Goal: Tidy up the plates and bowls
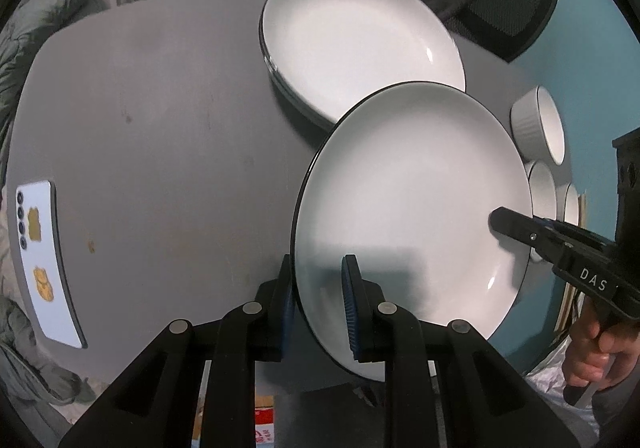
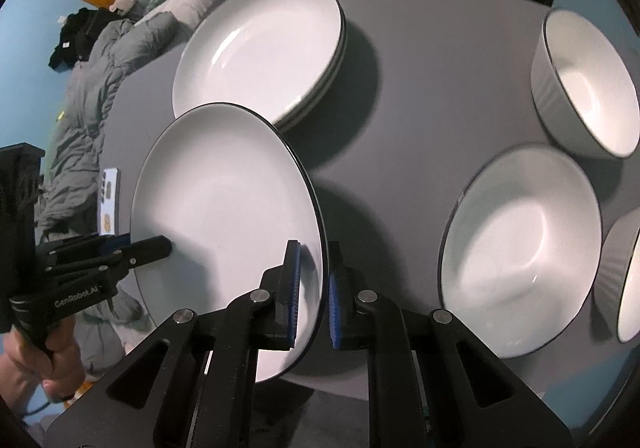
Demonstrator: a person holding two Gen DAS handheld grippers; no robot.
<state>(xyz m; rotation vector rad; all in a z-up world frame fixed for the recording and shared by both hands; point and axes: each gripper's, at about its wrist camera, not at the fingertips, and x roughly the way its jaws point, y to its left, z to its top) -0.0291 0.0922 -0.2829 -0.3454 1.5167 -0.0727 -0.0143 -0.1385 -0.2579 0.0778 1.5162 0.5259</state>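
Note:
A white plate with a dark rim (image 1: 412,200) (image 2: 224,192) hangs tilted above the grey table (image 1: 160,128), held from two sides. My left gripper (image 1: 318,312) is shut on its near-left rim, one blue pad above the plate and one below. My right gripper (image 2: 314,296) is shut on the opposite rim; its black fingertip (image 1: 508,224) lies over the plate's right side. Behind the held plate a stack of matching plates (image 1: 360,40) (image 2: 264,52) rests on the table. White bowls stand to the right: a wide one (image 2: 520,248), a ribbed one (image 2: 588,84) (image 1: 540,124) and a third (image 2: 628,280) at the edge.
A white phone (image 1: 44,256) (image 2: 109,200) lies at the table's left edge. A black mesh chair (image 1: 500,8) stands behind the table, and grey bedding (image 2: 92,88) is heaped to the left. A hand (image 1: 592,352) holds the right gripper's handle.

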